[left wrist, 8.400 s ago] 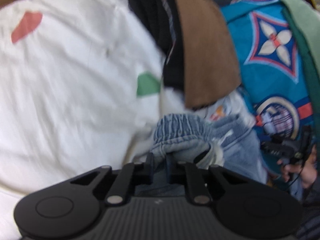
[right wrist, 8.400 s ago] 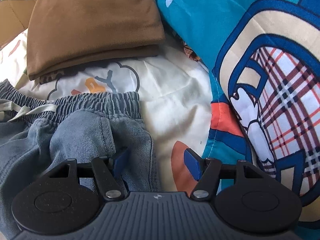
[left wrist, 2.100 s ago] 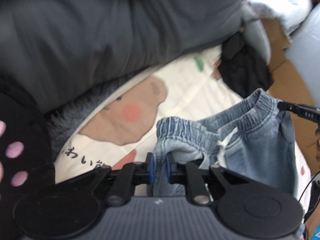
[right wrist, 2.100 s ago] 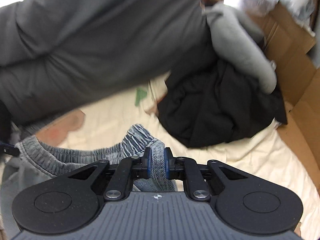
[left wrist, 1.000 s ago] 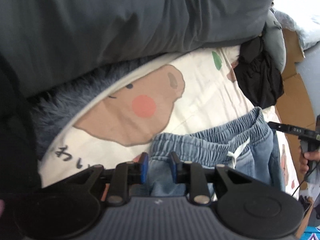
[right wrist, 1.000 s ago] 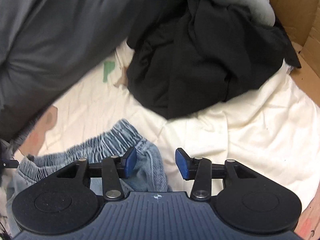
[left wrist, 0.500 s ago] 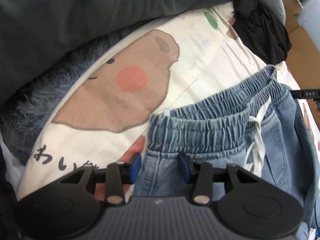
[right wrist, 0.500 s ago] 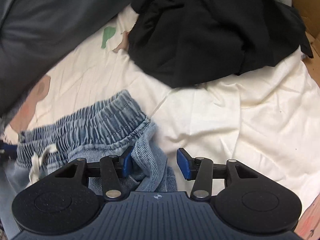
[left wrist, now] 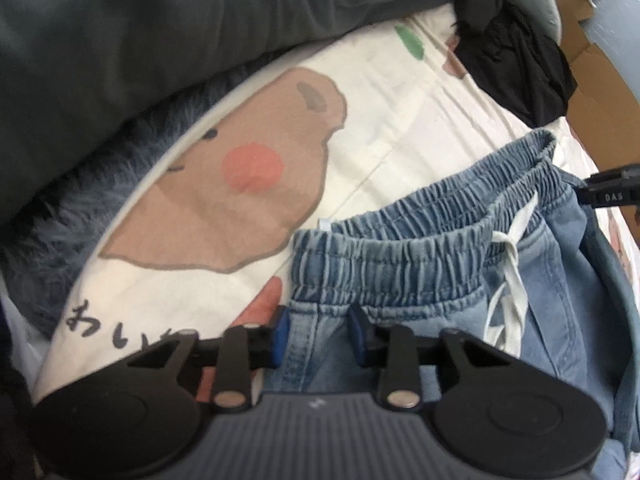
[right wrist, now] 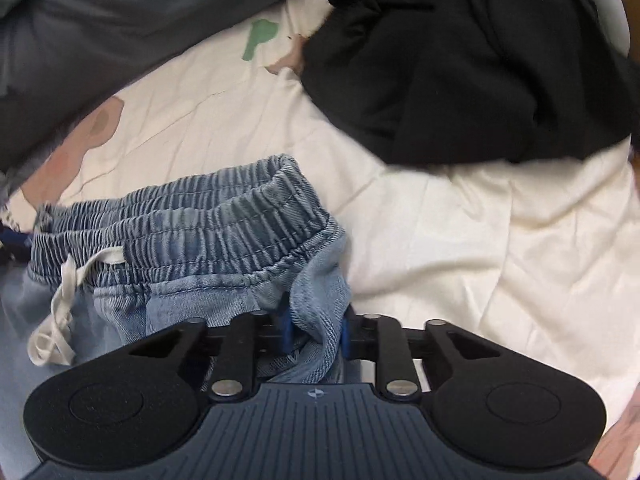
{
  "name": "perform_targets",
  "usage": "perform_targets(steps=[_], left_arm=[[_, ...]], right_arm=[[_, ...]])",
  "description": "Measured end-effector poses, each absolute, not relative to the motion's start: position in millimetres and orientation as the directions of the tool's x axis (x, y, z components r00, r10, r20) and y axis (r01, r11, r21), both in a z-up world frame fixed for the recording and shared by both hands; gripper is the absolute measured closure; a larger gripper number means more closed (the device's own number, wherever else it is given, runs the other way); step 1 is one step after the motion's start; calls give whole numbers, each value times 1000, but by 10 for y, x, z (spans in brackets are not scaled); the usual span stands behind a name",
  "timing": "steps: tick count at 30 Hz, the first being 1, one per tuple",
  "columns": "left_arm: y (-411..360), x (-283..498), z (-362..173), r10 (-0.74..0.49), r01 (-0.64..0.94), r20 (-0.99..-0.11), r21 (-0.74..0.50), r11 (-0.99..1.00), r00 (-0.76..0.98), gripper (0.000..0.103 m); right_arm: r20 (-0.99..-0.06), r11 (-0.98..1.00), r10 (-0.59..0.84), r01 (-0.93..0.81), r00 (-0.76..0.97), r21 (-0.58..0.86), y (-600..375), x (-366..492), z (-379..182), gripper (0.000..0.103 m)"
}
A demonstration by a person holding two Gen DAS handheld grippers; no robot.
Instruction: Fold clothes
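- Denim shorts (left wrist: 420, 272) laid flat on bedsheet (right wrist: 460, 240), waistband spread, zero folds yet.
- Left gripper (left wrist: 319, 334) parted, straddling denim.
- Right gripper (right wrist: 314, 330) too: released, nothing pinched.

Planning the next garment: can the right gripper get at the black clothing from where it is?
Probably yes: only bare cream sheet lies between the right gripper and the black clothing, though denim shorts sit between its fingers.

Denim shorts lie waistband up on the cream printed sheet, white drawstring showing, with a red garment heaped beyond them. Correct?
Not quite. The garment heaped beyond the denim shorts is black, not red, as the right wrist view shows. The cream printed sheet and white drawstring are as stated.
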State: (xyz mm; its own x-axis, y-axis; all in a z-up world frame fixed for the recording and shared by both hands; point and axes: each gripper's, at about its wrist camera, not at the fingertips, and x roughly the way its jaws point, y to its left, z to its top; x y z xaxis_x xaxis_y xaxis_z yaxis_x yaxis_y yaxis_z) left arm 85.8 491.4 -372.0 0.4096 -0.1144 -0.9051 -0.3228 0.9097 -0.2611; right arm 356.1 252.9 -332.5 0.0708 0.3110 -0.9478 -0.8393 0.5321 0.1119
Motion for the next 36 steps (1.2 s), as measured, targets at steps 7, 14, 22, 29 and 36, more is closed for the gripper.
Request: perform_targets(steps=[7,14,22,29,36], left_arm=[[5020,685,-3347,-92,-328,-853,-295,898,514,82],[5007,683,-3024,-47,-316,-804,-286,905,592,82],[5080,820,-2891,-2,-350,-765,-297,888,644,82],[5261,823,-2826,60,-415,-749,-296,860,660,82],[5441,799,-2895,89,-470,-771,-288,835,631,82]], right_arm=[[-916,483,339,-875,217,-28,2549,3545,-2988,94],[-848,457,386,-874,364,-167,2764,3528,-2595,95],[-790,418,398,-858,467,-297,3361,3845,-2209,96],[-765,372,414,-859,493,-352,3895,3930,-2121,97],[-761,349,413,-859,500,-375,4347,3867,-2173,97]])
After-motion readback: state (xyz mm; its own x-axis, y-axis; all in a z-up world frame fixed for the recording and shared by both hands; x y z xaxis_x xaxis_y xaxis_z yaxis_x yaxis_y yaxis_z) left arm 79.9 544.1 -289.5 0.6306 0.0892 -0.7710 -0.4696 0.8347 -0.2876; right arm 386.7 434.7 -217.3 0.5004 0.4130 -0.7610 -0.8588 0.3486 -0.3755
